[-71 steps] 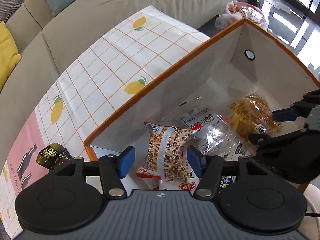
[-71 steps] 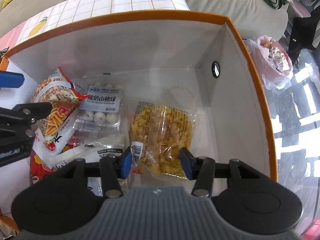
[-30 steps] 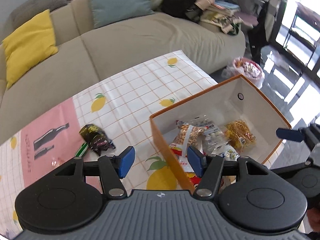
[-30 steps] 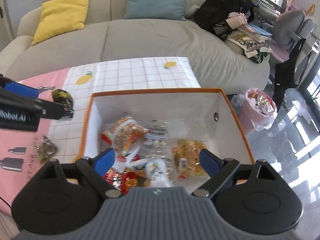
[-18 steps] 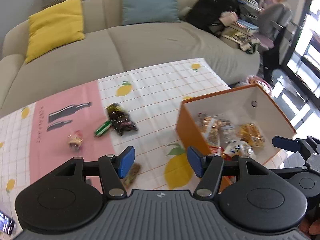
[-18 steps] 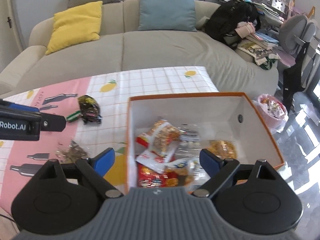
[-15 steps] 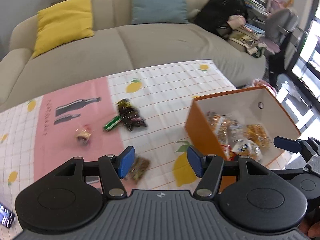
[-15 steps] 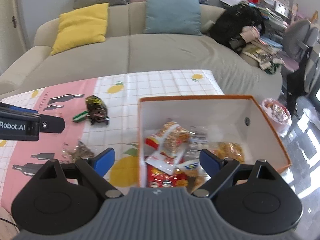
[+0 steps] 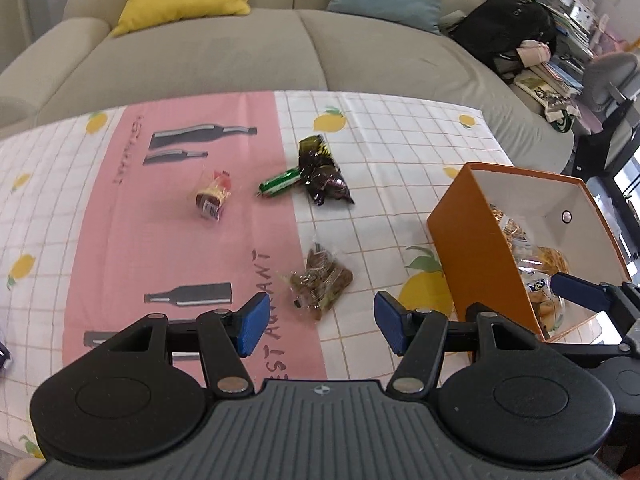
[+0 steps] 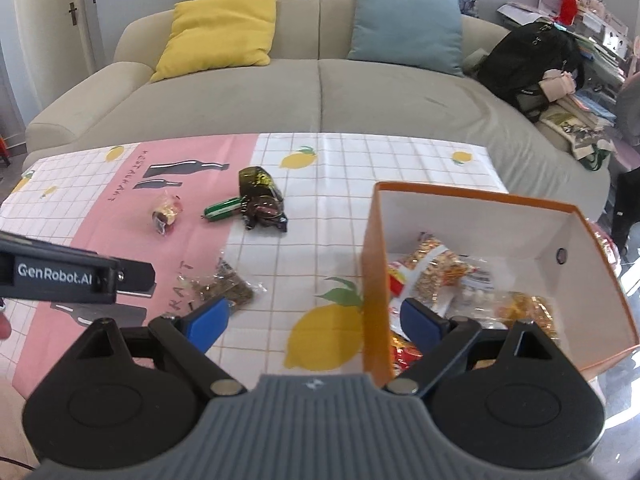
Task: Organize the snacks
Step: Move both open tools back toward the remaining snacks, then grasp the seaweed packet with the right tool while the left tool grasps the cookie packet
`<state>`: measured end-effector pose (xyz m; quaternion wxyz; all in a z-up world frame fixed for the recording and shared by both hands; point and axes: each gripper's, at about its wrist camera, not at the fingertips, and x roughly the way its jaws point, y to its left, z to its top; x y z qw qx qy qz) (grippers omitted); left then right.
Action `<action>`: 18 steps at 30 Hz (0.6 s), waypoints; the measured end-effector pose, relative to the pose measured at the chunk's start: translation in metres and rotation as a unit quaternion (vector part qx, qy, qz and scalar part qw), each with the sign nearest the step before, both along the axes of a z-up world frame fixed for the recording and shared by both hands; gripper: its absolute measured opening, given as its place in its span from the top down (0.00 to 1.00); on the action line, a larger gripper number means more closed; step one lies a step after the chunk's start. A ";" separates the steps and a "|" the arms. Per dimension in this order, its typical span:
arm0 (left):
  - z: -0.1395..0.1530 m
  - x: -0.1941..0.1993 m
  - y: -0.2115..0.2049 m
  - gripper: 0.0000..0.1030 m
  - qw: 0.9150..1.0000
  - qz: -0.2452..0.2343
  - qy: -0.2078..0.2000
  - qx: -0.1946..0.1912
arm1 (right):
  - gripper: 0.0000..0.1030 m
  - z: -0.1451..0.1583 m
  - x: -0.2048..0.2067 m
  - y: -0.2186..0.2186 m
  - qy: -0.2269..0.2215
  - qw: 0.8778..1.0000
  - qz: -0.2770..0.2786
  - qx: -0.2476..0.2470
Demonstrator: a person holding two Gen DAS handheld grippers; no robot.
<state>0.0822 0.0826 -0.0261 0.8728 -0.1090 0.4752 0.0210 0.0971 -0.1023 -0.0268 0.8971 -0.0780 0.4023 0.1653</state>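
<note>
We hold both grippers above the table, tilted down, nothing in either.

Far left on the tablecloth (image 9: 224, 240), pink panel: small red-and-yellow snack packet (image 9: 213, 197), lying alone. Right of it, a green wrapped stick (image 9: 280, 183) touching a dark foil packet (image 9: 322, 172) at the pink/white boundary. Nearer to us, a clear bag of brown snacks (image 9: 320, 280) sits just ahead of the left gripper (image 9: 320, 322). Its blue pads are apart and empty; the bag is beyond the tips, not between them.

Right gripper (image 10: 312, 320): jaws spread wide, empty. The left pad hangs over the tablecloth near the brown bag, the right pad over the inside of the orange box (image 10: 374, 272), so in this view the box's near wall falls between the pads. No contact visible.

Box stands at the right end of the table, open top, white inside. It already holds several packets: a red-and-orange bag (image 10: 432, 272), a clear pack with white balls (image 10: 476, 292), a yellow crinkly bag (image 10: 532, 308).

Behind the table: beige sofa (image 10: 320, 96) with a yellow cushion (image 10: 218, 32) on the left and a blue cushion (image 10: 404, 24) on the right.
</note>
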 end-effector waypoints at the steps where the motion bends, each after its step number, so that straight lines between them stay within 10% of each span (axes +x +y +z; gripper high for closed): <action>1: -0.002 0.001 0.003 0.31 1.000 0.002 0.004 -0.004 | 0.12 -0.002 0.002 0.003 0.001 1.000 0.004 -0.002; 18: -0.047 0.036 0.048 0.31 0.999 0.025 0.037 -0.026 | 0.12 -0.055 0.061 0.048 0.065 0.996 0.044 -0.032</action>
